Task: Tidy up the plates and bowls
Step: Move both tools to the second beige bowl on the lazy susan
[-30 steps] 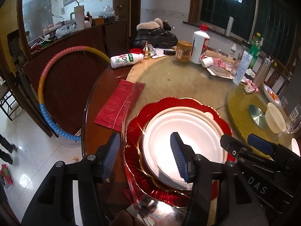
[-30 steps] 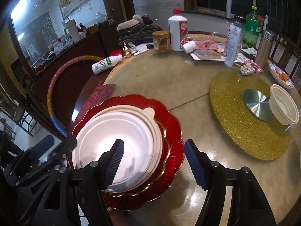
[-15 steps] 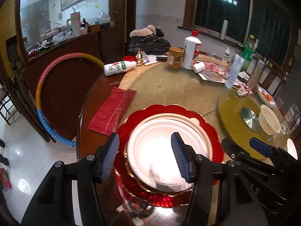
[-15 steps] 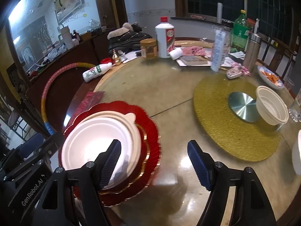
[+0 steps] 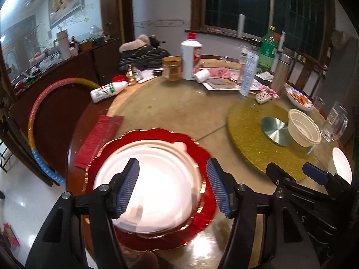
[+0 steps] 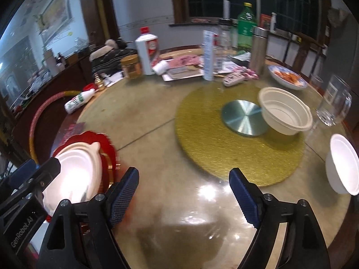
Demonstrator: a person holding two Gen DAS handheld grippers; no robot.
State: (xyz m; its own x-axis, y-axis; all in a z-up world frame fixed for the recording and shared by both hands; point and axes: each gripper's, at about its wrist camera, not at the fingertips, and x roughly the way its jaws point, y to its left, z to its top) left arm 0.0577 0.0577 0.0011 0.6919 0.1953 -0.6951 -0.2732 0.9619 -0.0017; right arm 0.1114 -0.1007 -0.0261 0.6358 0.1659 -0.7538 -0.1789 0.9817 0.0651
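Observation:
White paper plates (image 5: 154,183) lie stacked on a red scalloped plate (image 5: 195,148) at the table's near left edge; the stack also shows in the right wrist view (image 6: 76,174). My left gripper (image 5: 172,188) is open and empty, just above the stack. My right gripper (image 6: 182,197) is open and empty over bare table to the right of the stack. A cream bowl (image 6: 285,109) sits tilted on the gold turntable (image 6: 202,139). A white bowl (image 6: 343,163) lies at the right edge.
Bottles (image 5: 190,56), a jar (image 5: 171,67), a steel flask (image 6: 258,49), a dish of orange food (image 6: 287,76) and drinking glasses (image 6: 334,103) crowd the far and right side. A red bag (image 5: 98,136) lies left of the plates. A hoop (image 5: 36,112) leans beyond the table.
Both grippers have drawn back and swung right. The plate stack now sits lower and further left in both views, and the bowls on the right have come into view.

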